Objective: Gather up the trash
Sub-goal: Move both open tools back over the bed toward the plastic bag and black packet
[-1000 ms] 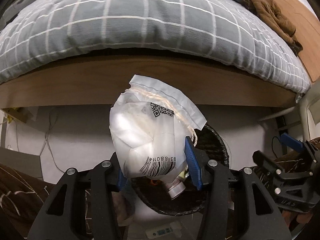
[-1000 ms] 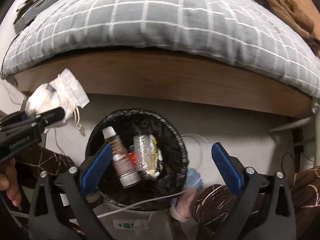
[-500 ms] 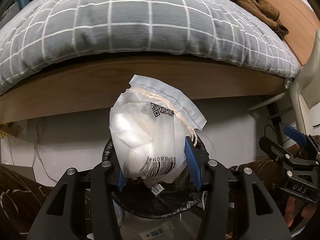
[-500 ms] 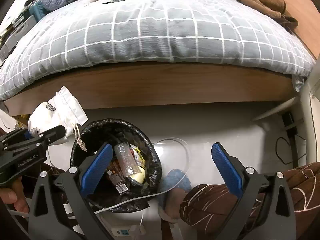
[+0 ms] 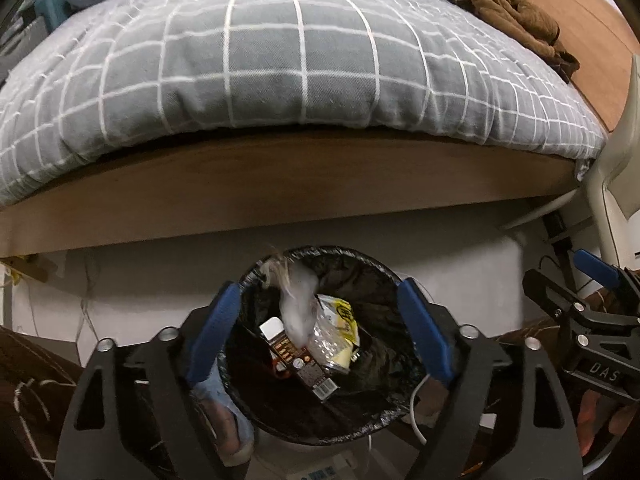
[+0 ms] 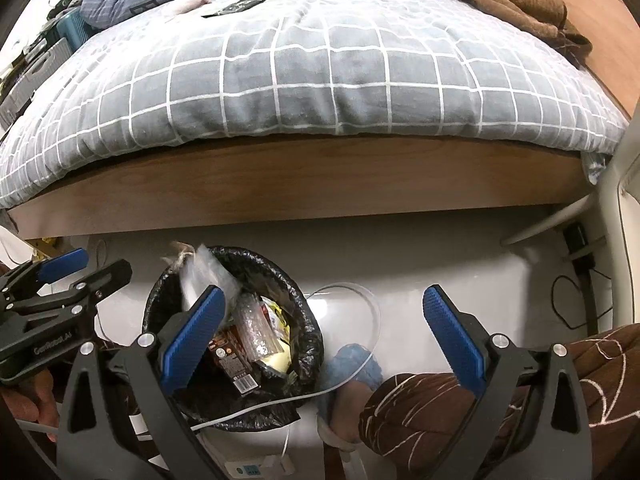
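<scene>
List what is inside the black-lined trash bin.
Inside the trash bin: a white plastic bag dropping in, a brown barcoded pack, a yellow wrapper, clear crinkled plastic. Anything beneath them is covered.

Your left wrist view looks steeply down along its own fingers, straight over the round bin lined with a black plastic bag [image 5: 320,408], which fills the lower centre of the frame close below. Your right wrist view tilts down just as steeply but sits off to one side, so the same bin [image 6: 308,320] lands lower left. Both views share the wooden bed frame [image 5: 280,184] and grey checked duvet [image 6: 320,64] across the upper half.
</scene>
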The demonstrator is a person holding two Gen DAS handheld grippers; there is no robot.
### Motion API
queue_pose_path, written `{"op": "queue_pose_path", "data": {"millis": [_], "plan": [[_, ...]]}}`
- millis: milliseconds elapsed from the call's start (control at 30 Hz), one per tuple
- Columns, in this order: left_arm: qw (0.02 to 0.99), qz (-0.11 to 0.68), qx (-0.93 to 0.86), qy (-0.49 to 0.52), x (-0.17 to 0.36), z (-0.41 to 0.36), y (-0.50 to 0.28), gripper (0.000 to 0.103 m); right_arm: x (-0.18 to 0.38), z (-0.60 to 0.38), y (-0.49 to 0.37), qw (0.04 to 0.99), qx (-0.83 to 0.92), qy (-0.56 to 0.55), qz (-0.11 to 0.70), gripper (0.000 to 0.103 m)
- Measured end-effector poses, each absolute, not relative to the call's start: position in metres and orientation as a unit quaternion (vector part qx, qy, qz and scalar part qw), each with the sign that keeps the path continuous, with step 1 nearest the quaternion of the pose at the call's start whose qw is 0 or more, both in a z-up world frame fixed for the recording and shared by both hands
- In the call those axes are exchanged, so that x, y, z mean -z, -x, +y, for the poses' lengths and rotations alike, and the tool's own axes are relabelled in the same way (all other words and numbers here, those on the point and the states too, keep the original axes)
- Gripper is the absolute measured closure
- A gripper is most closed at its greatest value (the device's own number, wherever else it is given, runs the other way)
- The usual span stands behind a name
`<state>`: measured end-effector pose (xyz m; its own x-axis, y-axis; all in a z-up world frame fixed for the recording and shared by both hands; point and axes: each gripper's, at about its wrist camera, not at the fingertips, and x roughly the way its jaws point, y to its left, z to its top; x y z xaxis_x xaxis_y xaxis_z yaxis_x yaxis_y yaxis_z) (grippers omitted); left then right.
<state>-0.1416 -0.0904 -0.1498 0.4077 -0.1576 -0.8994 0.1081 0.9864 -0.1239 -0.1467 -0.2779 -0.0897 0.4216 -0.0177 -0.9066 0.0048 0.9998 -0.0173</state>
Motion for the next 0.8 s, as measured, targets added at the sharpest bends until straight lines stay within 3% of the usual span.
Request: {"op": "queue_pose_path", "data": {"millis": [67, 167, 800], "plan": [[0.846, 0.529, 0.068, 0.022, 0.143, -0.086, 0.141, 0.009, 0.083, -0.279, 0.145, 0.847, 0.006, 0.006, 0.532, 0.008], [0.857, 0.511, 0.057, 0.023, 0.13, -0.079, 0.14, 0.006, 0.075, -0.278, 0.144, 0.856, 0.005, 0.01, 0.517, 0.008], [0.907, 0.418, 0.039, 0.017, 0.047, -0.055, 0.074, 0.006, 0.006, -0.243, 0.087, 0.908, -0.028, 0.029, 0.416, 0.008]]}}
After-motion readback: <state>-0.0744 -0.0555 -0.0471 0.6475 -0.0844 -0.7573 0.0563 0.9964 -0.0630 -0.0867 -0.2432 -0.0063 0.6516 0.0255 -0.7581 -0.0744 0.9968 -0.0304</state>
